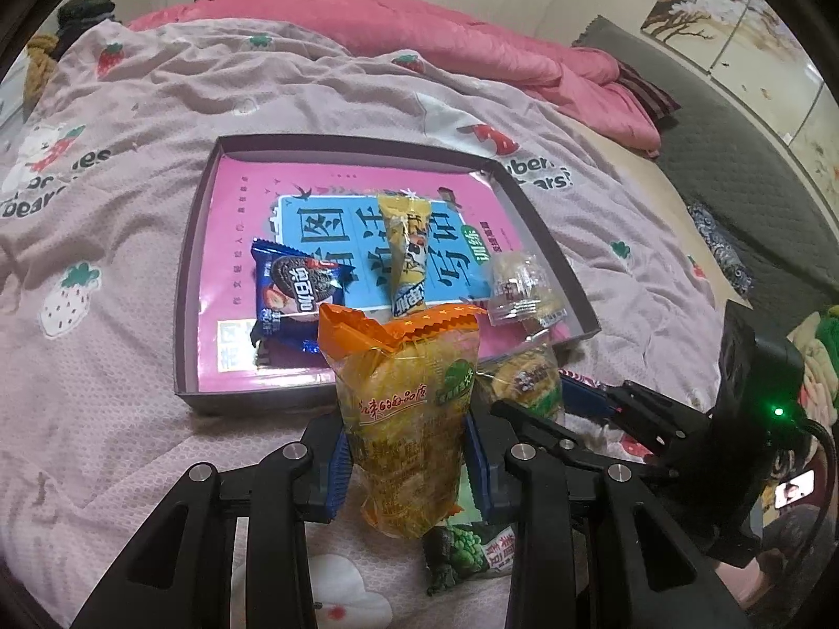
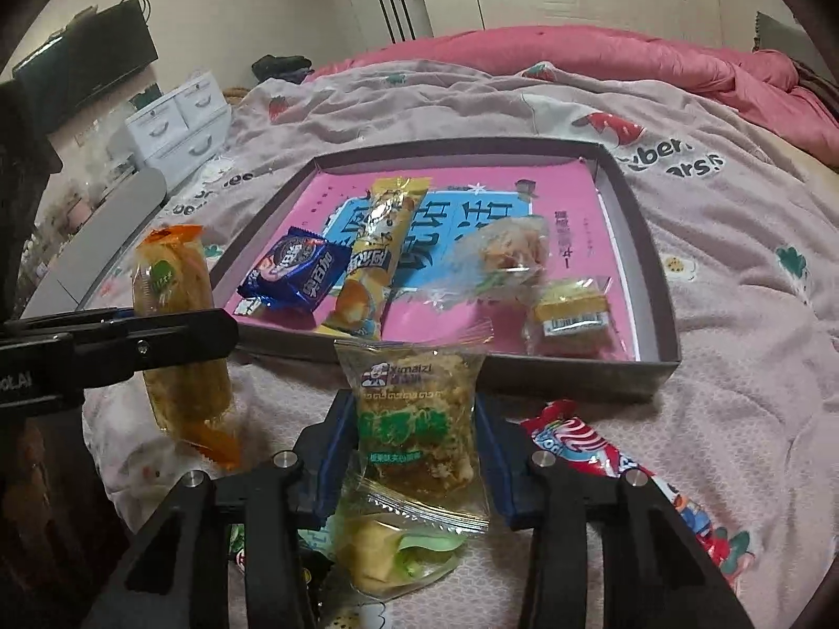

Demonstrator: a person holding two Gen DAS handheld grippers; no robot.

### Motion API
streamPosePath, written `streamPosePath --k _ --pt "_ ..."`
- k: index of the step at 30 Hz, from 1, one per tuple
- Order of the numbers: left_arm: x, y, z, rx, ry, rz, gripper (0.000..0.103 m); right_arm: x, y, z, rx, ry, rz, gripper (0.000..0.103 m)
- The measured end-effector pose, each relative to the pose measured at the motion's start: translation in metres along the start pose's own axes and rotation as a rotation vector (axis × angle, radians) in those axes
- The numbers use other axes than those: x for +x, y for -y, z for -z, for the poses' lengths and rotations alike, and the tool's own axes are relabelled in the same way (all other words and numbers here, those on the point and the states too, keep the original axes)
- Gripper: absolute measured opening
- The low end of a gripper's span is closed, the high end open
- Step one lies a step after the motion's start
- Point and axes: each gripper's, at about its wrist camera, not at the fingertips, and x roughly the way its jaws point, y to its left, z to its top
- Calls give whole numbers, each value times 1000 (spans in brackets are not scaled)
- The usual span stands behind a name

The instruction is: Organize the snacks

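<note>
We cannot read the clear wrapper (image 2: 503, 257) in the box (image 2: 650, 367), blurred to a smear; the red packet (image 2: 592, 445) slips behind the right gripper's finger (image 2: 577, 477).

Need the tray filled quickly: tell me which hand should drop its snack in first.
Probably the left. Its tool grips the orange-topped packet raised at the tray's near rim. The right tool holds the Ximalzi packet slightly further back.

The tray (image 2: 650, 283) has bare room at its far end. Near its front wall, a blue cookie pack (image 2: 296, 275), long yellow pack (image 2: 375, 257) and clear packs (image 2: 503, 257) block the way.
</note>
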Motion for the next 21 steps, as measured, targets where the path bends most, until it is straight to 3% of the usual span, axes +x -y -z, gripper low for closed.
streamPosePath --k 9,21 --pt "-16 0 -12 -6 58 3 37 -45 2 -19 11 197 -35 44" --pt "-21 1 -32 2 118 -38 37 -61 25 -40 41 288 -9 44"
